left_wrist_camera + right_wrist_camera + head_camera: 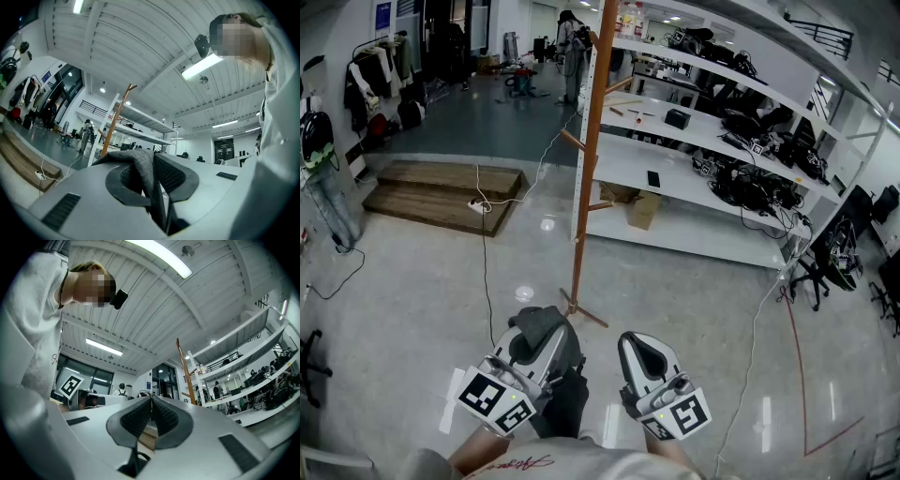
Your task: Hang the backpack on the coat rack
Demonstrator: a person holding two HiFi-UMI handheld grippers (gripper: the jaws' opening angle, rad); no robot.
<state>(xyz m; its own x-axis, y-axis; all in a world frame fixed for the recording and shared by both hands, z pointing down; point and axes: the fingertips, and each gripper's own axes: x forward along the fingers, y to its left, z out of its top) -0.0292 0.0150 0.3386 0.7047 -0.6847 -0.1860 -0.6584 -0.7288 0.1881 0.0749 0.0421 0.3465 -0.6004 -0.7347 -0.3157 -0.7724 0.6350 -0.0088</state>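
Note:
The coat rack (590, 159) is a tall orange-brown wooden pole with short pegs, standing on the floor straight ahead of me. It also shows far off in the left gripper view as the coat rack (114, 125) and in the right gripper view as the coat rack (185, 373). My left gripper (534, 325) is shut on the backpack's grey fabric loop (142, 165). The dark backpack (568, 398) hangs below it, between the two grippers and mostly hidden by them. My right gripper (639, 347) is shut with nothing in it, its pads meeting at the tip (151, 400).
White shelving (712, 141) loaded with cables and gear runs along the right, just behind the rack. A low wooden platform (441, 192) lies to the left with a power cable (484, 253) trailing over the glossy floor. Office chairs (830, 258) stand at right; a person (570, 47) stands far back.

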